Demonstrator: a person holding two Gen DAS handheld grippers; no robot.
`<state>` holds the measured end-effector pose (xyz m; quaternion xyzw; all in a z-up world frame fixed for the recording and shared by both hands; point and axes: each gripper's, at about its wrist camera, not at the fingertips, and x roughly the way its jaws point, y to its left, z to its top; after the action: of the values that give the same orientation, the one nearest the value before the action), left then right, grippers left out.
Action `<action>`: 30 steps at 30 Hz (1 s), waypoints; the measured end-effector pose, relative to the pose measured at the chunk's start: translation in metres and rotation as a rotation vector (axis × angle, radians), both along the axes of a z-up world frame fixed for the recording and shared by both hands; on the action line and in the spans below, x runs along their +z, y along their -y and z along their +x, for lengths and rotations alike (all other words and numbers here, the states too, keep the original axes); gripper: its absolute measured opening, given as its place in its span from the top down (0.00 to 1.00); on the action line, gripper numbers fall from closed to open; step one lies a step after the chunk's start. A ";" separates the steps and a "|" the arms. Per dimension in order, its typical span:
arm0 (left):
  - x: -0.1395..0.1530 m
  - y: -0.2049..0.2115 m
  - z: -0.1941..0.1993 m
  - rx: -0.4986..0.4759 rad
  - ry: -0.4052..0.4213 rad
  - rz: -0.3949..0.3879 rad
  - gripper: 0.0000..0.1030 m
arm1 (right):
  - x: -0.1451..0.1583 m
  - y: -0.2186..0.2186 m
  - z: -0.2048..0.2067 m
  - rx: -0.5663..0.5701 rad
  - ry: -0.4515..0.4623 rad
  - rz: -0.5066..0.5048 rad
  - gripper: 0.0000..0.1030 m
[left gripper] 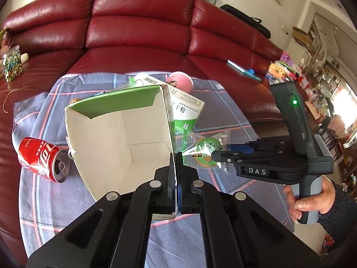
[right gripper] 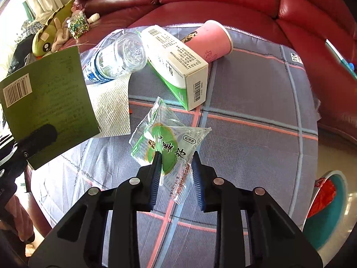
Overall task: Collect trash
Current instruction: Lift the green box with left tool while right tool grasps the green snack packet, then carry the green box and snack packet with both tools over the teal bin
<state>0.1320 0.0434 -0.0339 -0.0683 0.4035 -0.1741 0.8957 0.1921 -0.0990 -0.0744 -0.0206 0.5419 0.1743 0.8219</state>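
Right wrist view: clear snack wrapper (right gripper: 165, 143) at frame centre, long axis slanting lower right, lower end between right gripper (right gripper: 176, 156) pads, not visibly pinched. Left gripper (left gripper: 176, 156) clamped on open carton (left gripper: 116, 138) wall.

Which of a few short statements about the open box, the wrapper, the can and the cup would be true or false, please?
1. The left gripper is clamped on a wall of the open green box. True.
2. The red can stands upright. False: it lies on its side.
3. The clear wrapper sits between the right gripper's fingers. True.
4. The pink cup is inside the open box. False: it lies on the cloth.
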 end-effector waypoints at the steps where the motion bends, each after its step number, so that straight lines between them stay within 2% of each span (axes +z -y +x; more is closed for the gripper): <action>1: 0.002 0.003 -0.002 -0.003 0.003 -0.001 0.99 | 0.004 0.003 -0.003 -0.007 0.011 0.000 0.75; 8: 0.014 0.038 -0.013 -0.064 0.022 0.022 0.99 | 0.038 0.056 -0.030 -0.094 0.086 0.003 0.75; 16: 0.025 0.107 -0.016 -0.202 0.046 0.043 0.99 | 0.069 0.142 -0.061 -0.242 0.163 -0.009 0.75; 23: 0.026 0.199 -0.015 -0.391 0.039 0.041 0.99 | 0.083 0.240 -0.093 -0.425 0.201 -0.019 0.75; 30: 0.012 0.299 -0.023 -0.567 0.003 0.048 0.99 | 0.078 0.327 -0.128 -0.579 0.196 -0.040 0.75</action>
<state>0.1094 -0.2553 -0.0223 0.0687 0.4091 -0.4082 0.8132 0.0638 -0.4259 0.0031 0.1020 0.4467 -0.0806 0.8852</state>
